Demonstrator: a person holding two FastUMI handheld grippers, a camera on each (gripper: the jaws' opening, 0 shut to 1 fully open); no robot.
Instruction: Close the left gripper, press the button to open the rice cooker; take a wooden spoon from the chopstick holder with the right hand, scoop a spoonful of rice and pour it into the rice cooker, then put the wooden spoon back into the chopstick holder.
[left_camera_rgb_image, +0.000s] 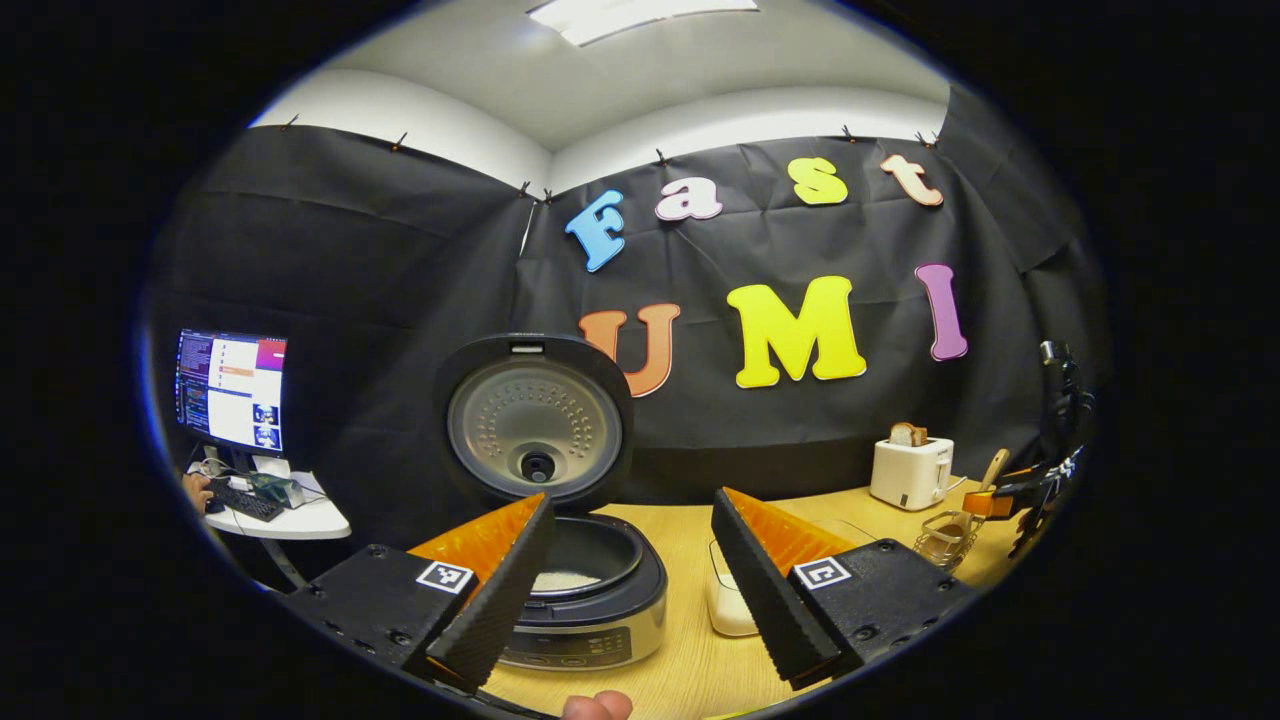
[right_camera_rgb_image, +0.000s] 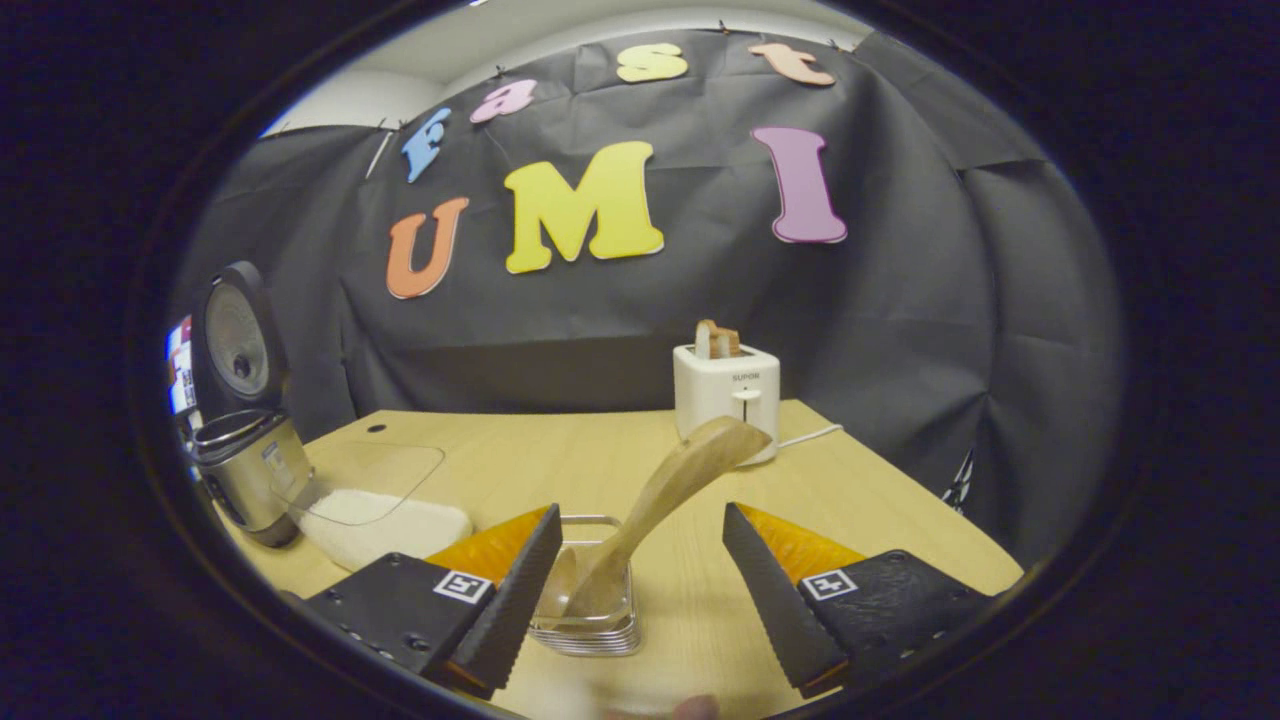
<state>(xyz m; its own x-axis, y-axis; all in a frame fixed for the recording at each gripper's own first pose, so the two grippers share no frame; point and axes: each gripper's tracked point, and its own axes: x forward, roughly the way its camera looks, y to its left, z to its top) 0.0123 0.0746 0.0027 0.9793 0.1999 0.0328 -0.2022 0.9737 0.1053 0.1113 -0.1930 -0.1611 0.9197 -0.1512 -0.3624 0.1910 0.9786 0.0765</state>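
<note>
The rice cooker (left_camera_rgb_image: 590, 600) stands close in front of my left gripper (left_camera_rgb_image: 633, 505), its lid (left_camera_rgb_image: 535, 420) raised upright and white rice lying in the inner pot (left_camera_rgb_image: 568, 580). That gripper is open and holds nothing. My right gripper (right_camera_rgb_image: 642, 512) is open, hovering over the clear chopstick holder (right_camera_rgb_image: 590, 615). The wooden spoon (right_camera_rgb_image: 680, 480) stands in the holder and leans right between the fingers, which do not touch it. A clear tub of rice (right_camera_rgb_image: 385, 525) sits left of the holder, beside the cooker (right_camera_rgb_image: 245, 470). Far right in the left gripper view are the holder (left_camera_rgb_image: 945, 535) and spoon (left_camera_rgb_image: 993, 468).
A white toaster (right_camera_rgb_image: 727, 390) with bread in it stands at the back of the wooden table (right_camera_rgb_image: 850, 500), its cord trailing right. The rice tub (left_camera_rgb_image: 728, 600) lies right of the cooker. Beyond the table's left side, a monitor (left_camera_rgb_image: 232, 390) stands on a small desk with a person's hand (left_camera_rgb_image: 195, 490).
</note>
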